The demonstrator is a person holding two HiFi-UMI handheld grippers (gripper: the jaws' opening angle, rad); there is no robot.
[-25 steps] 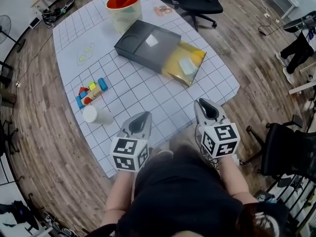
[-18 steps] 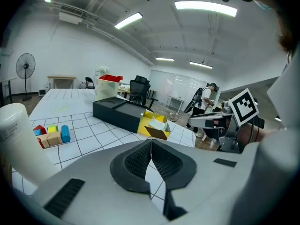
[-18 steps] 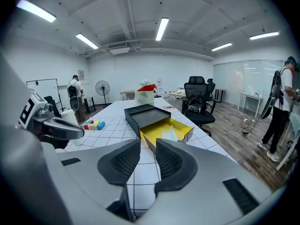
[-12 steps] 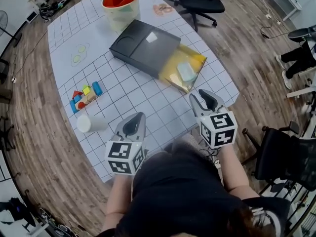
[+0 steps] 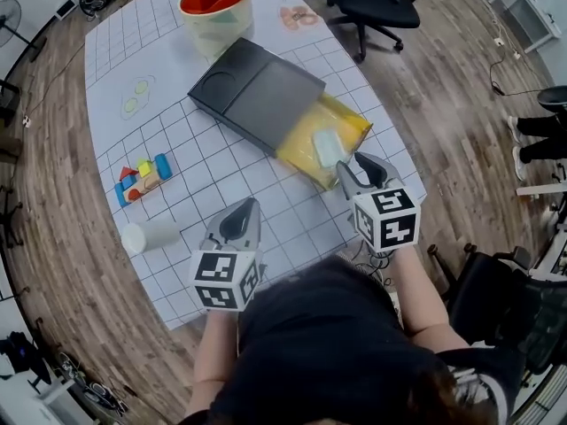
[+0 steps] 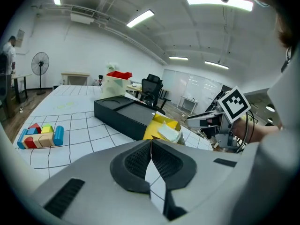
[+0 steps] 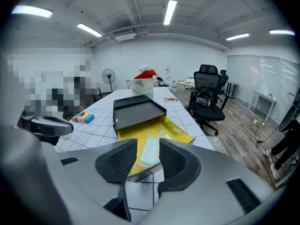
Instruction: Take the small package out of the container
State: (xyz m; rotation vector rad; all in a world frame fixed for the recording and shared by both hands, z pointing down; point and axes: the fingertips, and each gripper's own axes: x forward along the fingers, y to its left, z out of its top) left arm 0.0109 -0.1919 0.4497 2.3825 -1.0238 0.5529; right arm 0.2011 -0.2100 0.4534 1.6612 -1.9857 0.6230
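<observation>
A black box lies on the gridded table with its yellow drawer pulled out toward me. In the drawer lies a small pale-green package, also seen as the small package in the right gripper view. My right gripper sits at the drawer's near edge, its jaws opening with only air between them, and the package lies just ahead of the gap. My left gripper hovers over the table to the left, shut and empty; in its own view the left gripper shows its pads touching.
A bin with a red lid stands behind the box. Coloured blocks and a white cup on its side lie at the left. An office chair stands beyond the table, whose edge runs just right of the drawer.
The right gripper has moved forward to the drawer's near edge and its jaws have spread. The left gripper has stayed near the table's front.
</observation>
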